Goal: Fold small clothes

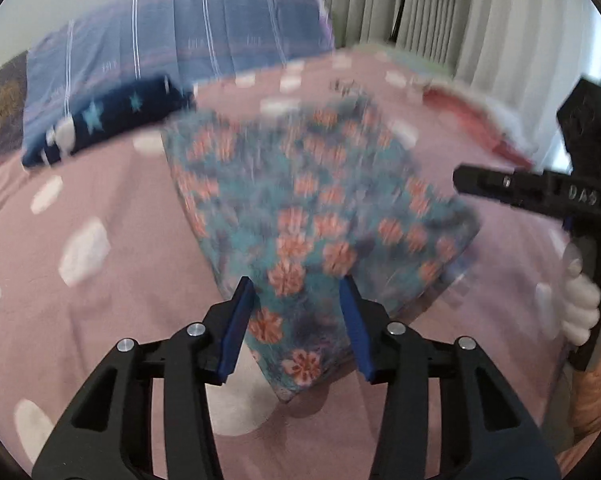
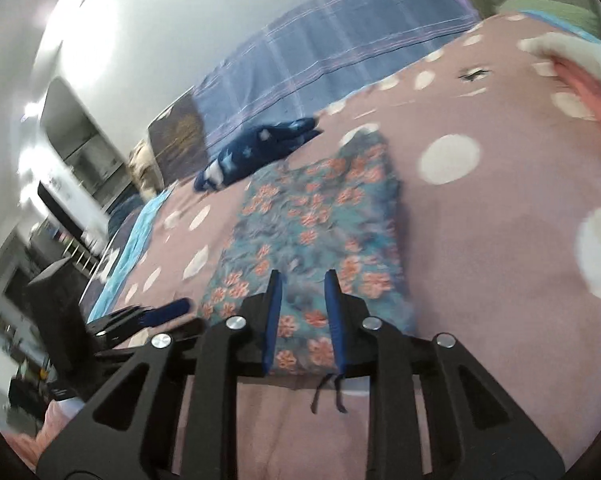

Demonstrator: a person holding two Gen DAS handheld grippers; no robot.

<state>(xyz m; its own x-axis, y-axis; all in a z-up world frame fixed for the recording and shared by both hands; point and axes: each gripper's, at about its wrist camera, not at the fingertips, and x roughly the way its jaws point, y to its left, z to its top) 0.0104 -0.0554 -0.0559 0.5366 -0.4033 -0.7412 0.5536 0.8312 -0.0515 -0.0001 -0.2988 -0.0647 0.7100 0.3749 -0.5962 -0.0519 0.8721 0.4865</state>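
1. Floral garment: teal cloth with orange flowers, folded into a rough rectangle, lying on the bed; pattern smeared by blur in both views.
2. Bedspread: pink with white dots, bears the garment.
3. Left tongs: blue pads apart, a near corner of the garment between them; whether the pads press the cloth cannot be told.
4. Right tongs: pads narrowly parted over the garment's near edge; contact unclear. Two dark threads hang below the right pad.
5. Navy starred cloth: crumpled, well apart, beside a blue plaid cover.
6. White-gloved hand: partly cut off at the frame edge.
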